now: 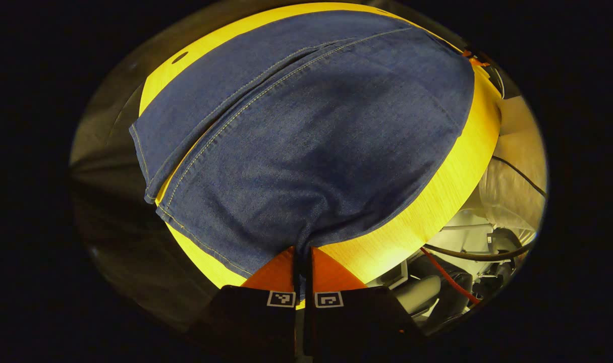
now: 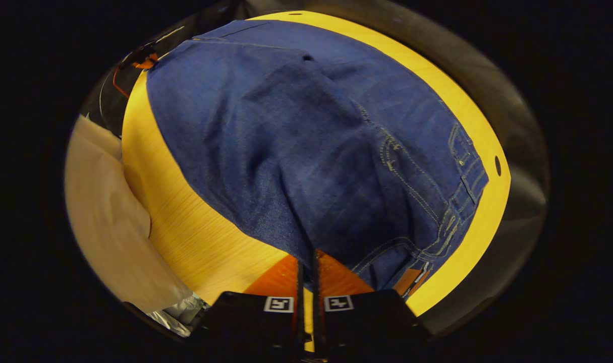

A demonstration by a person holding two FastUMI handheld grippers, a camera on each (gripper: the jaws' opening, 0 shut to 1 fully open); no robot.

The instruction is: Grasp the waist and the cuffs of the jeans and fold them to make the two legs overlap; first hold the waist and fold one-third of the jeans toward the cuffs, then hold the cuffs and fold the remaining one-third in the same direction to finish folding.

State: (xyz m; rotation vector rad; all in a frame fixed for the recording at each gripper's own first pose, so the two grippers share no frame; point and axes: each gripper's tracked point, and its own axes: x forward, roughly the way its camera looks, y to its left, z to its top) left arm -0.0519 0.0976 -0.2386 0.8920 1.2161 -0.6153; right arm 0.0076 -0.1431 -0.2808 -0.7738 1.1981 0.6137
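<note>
Gripping the jeans (image 1: pixel 306 136) near the cuff end, my left gripper (image 1: pixel 303 262) has both fingers pressed together on a pinch of denim at the near edge. The jeans lie spread on the yellow table (image 1: pixel 437 201), the two legs side by side with a seam line between them. My right gripper (image 2: pixel 309 267) is also clamped on the denim, close to the waist (image 2: pixel 457 201), which lies at the right with its belt loops.

blue denim jeans (image 1: pixel 306 136): matt woven cloth, pale stitched seams
yellow wood-grain table (image 2: pixel 195 237): smooth, faint sheen, perhaps laminate
pale beige sleeve (image 2: pixel 104 222): soft cloth
</note>
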